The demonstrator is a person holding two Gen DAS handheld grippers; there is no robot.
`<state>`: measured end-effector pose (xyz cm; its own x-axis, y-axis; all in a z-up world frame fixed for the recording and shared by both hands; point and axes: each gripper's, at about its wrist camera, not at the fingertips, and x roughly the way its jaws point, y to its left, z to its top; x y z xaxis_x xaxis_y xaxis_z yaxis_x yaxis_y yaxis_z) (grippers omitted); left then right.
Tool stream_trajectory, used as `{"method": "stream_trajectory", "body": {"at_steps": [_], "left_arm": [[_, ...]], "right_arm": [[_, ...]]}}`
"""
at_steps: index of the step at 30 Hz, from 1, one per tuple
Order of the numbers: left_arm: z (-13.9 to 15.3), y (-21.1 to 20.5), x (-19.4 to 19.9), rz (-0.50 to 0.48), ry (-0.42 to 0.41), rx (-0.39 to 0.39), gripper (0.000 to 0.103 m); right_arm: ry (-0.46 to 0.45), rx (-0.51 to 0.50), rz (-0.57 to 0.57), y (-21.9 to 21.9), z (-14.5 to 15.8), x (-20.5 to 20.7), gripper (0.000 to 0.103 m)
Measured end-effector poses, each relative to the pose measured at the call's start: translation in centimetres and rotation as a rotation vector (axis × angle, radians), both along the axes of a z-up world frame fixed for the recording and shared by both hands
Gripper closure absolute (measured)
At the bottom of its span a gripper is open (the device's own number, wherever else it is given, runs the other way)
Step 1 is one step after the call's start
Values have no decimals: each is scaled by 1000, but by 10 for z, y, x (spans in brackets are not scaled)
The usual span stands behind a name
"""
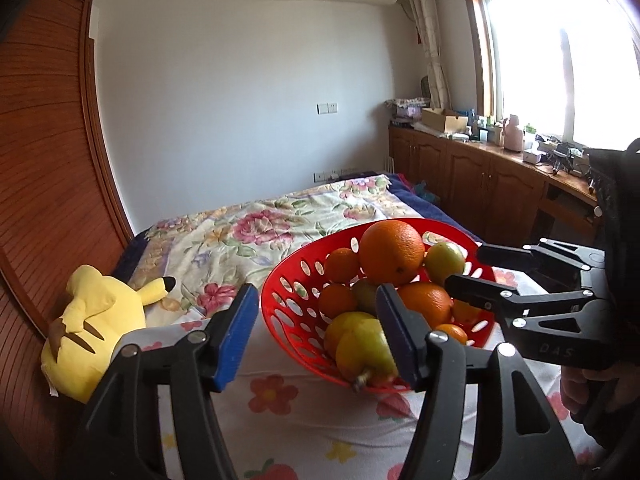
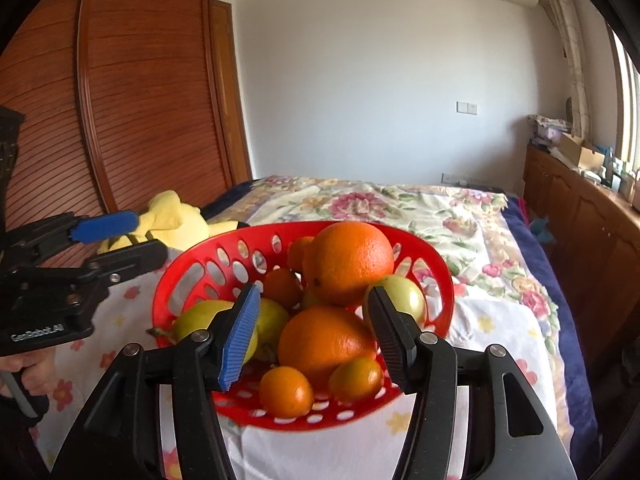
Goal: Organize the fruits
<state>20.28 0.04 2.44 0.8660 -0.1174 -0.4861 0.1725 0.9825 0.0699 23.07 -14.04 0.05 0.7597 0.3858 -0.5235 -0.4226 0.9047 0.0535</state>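
Note:
A red perforated basket (image 1: 288, 300) (image 2: 188, 276) sits on the bed, heaped with fruit: a large orange (image 1: 391, 252) (image 2: 348, 262) on top, a second orange (image 2: 324, 340), small tangerines (image 2: 286, 392), yellow-green pears (image 1: 360, 350) (image 2: 200, 320) and a green fruit (image 1: 444, 262) (image 2: 400, 294). My left gripper (image 1: 316, 332) is open and empty, its jaws straddling the basket's near-left rim. My right gripper (image 2: 312, 336) is open and empty, jaws either side of the second orange at the basket's front. It also shows in the left wrist view (image 1: 472, 276), at the basket's right side.
A yellow plush toy (image 1: 92, 328) (image 2: 176, 220) lies left of the basket against a wooden wardrobe (image 1: 44, 160). A floral blanket (image 1: 260, 232) covers the bed behind. Wooden cabinets (image 1: 480, 184) with clutter run under the window at right.

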Motion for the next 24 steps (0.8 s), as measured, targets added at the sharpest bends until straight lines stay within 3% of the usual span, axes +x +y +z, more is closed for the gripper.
{"method": "stream_trajectory", "body": {"at_steps": [2, 12, 14, 16, 24], "left_arm": [[2, 0, -12, 0, -20, -4, 34], [7, 5, -47, 26, -58, -26, 27], [9, 7, -53, 33, -65, -39, 17], [12, 8, -58, 42, -67, -48, 16], [27, 10, -82, 83, -112, -26, 10]], "right_arm": [[2, 0, -7, 0, 0, -5, 44], [-23, 16, -32, 0, 7, -39, 35], [-31, 14, -32, 0, 9, -46, 34], [-42, 13, -34, 1, 12, -53, 32], [-95, 32, -68, -4, 26, -76, 16]]}}
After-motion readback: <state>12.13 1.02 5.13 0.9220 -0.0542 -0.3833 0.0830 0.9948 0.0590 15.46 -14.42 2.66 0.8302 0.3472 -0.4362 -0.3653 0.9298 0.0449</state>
